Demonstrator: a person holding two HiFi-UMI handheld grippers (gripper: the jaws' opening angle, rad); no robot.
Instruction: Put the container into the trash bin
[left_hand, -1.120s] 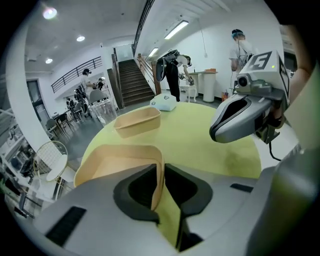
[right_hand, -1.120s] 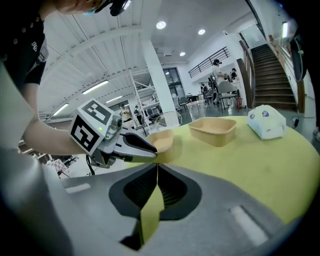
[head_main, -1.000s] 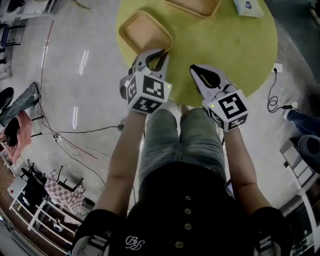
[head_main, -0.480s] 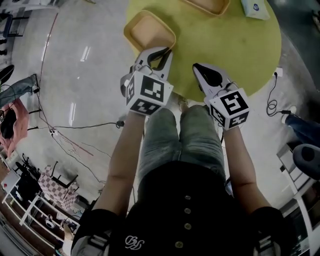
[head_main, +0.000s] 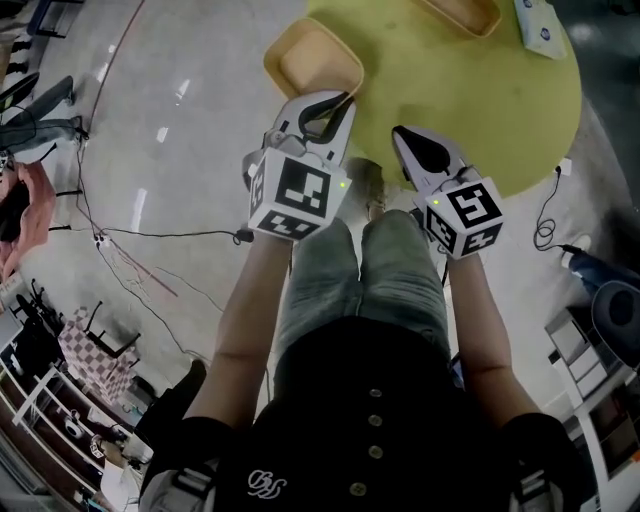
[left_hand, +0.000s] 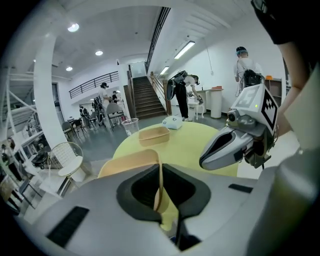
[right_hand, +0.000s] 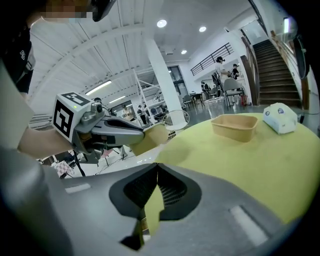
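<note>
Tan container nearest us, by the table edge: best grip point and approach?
Pinch the thin near wall at the rim, one finger inside, one outside, coming from the person's side. The container is open-topped with thin walls, and that wall faces us. The left gripper is shut on it that way.

Tan container (head_main: 313, 58), yellow-green table (head_main: 480, 100), grey left hand-held gripper (head_main: 343, 99), grey right hand-held gripper (head_main: 399, 132), b&w marker cubes (head_main: 293, 195)

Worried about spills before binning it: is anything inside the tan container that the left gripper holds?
The tan container looks empty in the head view: bare floor, no contents. The left gripper, its jaws shut on the near wall, covers that corner, which is hidden.
</note>
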